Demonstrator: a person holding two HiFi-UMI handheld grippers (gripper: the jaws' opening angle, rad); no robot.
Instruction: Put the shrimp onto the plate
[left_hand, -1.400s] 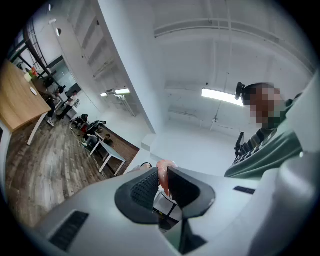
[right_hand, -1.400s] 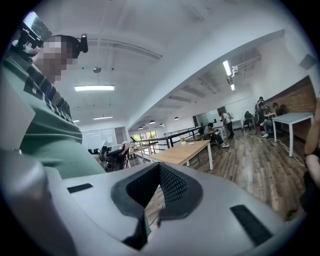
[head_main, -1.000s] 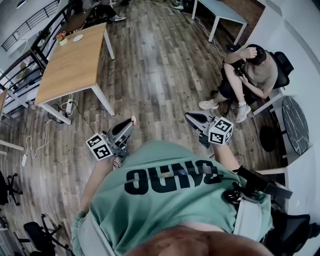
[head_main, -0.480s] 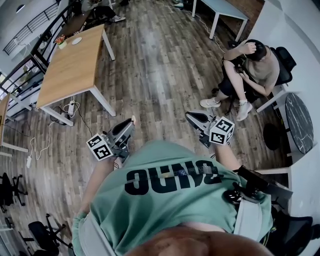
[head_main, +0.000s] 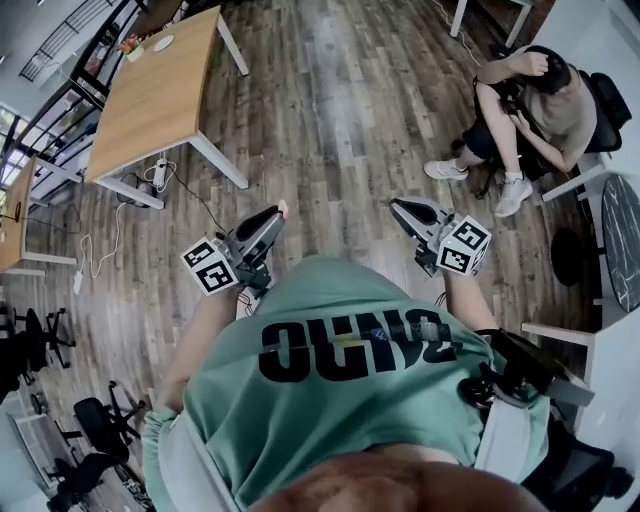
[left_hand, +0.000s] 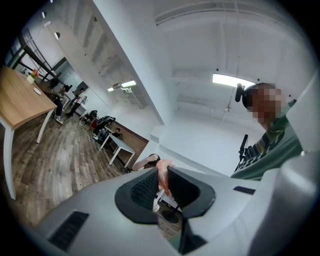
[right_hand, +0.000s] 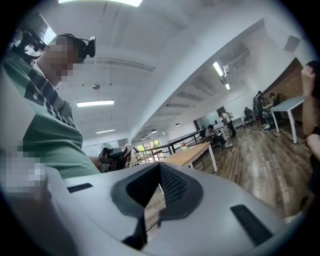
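My left gripper (head_main: 277, 213) is shut on a pink shrimp (head_main: 284, 207), held up in front of my chest above the wooden floor. In the left gripper view the shrimp (left_hand: 163, 169) sticks up between the two dark pads. My right gripper (head_main: 401, 206) is shut with nothing between its jaws, level with the left one. A small white plate (head_main: 163, 43) lies on the far end of a wooden table (head_main: 150, 100) at the upper left, well away from both grippers. The same plate (left_hand: 36, 91) shows on the table in the left gripper view.
A person sits on a chair (head_main: 530, 100) at the upper right. Cables and a power strip (head_main: 160, 172) lie on the floor by the table's legs. Black office chairs (head_main: 95, 425) stand at the lower left. A railing (head_main: 60, 40) runs behind the table.
The head view has shifted: the table, floor and seated person now sit further right and up. Both grippers keep their pose and the left one still holds the shrimp.
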